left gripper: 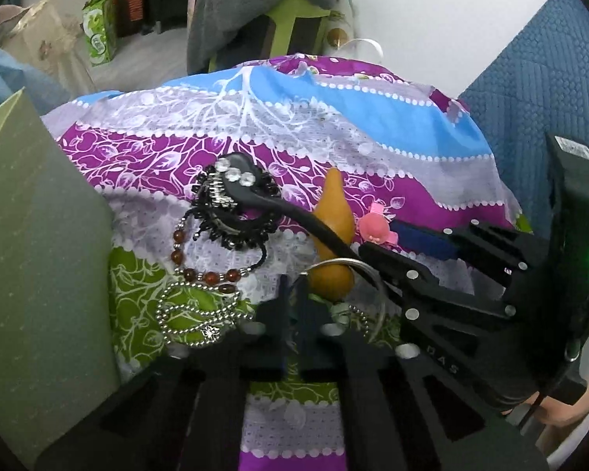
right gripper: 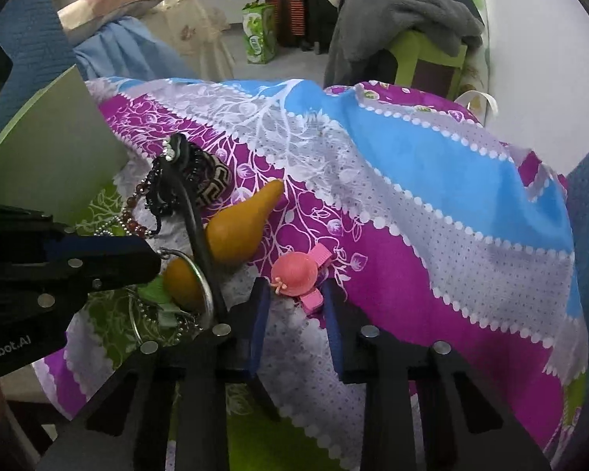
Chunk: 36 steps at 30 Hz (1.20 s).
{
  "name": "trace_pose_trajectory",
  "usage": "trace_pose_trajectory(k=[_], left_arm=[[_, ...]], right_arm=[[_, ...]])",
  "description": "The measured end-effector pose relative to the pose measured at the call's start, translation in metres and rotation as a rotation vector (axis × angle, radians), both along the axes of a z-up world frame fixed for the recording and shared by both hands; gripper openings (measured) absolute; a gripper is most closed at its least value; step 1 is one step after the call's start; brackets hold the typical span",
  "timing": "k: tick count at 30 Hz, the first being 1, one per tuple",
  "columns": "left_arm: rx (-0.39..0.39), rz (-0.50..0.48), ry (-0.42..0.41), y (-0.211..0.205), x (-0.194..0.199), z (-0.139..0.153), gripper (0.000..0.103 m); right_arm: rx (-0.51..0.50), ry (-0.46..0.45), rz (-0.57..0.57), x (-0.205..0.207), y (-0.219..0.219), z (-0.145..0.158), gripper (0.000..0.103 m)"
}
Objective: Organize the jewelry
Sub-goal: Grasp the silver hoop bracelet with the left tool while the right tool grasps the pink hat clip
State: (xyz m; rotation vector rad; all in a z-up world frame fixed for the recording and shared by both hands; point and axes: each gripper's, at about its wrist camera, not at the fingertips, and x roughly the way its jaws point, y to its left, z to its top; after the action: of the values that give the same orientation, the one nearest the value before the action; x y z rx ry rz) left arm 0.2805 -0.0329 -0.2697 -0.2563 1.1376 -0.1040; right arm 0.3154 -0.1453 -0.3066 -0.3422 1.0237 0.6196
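Your right gripper [right gripper: 294,306] stood with its 2 fingers apart, straddling the pink hat clip [right gripper: 296,274], which lay on the patterned cloth [right gripper: 432,180] right at the fingertips. The clip's long axis ran diagonally between the pads, so closing on it looked to need little more than a slight advance. Your left gripper [left gripper: 294,302] sat nearly closed around the silver bangle [left gripper: 357,271], though I could not tell whether it truly gripped it. The clip lay to the left gripper's right, beyond the yellow gourd [left gripper: 330,235], so your right hand was clearly nearer.
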Motion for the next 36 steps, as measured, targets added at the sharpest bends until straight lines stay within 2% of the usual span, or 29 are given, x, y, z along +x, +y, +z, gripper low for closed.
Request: trace_pose_trajectory(k=[2, 12, 14, 19, 20, 23, 28, 33, 36], left_arm=[[-0.031, 0.016, -0.010, 0.003, -0.003, 0.003, 0.000], [-0.056, 0.036, -0.044, 0.005, -0.026, 0.026, 0.000], [-0.080, 0.037, -0.040, 0.005, -0.028, 0.023, 0.000], [-0.078, 0.012, -0.037, -0.002, -0.032, 0.018, 0.000], [-0.068, -0.001, -0.045, -0.008, -0.034, 0.018, 0.001], [-0.104, -0.019, -0.032, -0.022, -0.034, 0.014, 0.014], [-0.068, -0.048, -0.025, -0.045, -0.030, 0.006, 0.027], [-0.046, -0.065, 0.004, -0.056, -0.026, -0.007, 0.027], [0.011, -0.076, -0.009, -0.062, -0.025, -0.009, 0.027]], right_arm=[[0.008, -0.008, -0.008, -0.001, -0.001, 0.003, 0.024], [0.058, -0.030, -0.095, -0.015, -0.018, 0.029, 0.024], [0.071, -0.016, -0.117, -0.021, -0.024, 0.029, 0.024], [0.098, 0.042, -0.182, -0.027, -0.042, 0.020, 0.024], [0.106, 0.045, -0.189, -0.026, -0.045, 0.021, 0.024], [0.120, 0.035, -0.204, -0.023, -0.052, 0.023, 0.024], [0.149, 0.033, -0.238, -0.017, -0.066, 0.026, 0.024], [0.172, 0.037, -0.259, -0.015, -0.075, 0.029, 0.024], [0.189, 0.039, -0.262, -0.014, -0.077, 0.031, 0.024]])
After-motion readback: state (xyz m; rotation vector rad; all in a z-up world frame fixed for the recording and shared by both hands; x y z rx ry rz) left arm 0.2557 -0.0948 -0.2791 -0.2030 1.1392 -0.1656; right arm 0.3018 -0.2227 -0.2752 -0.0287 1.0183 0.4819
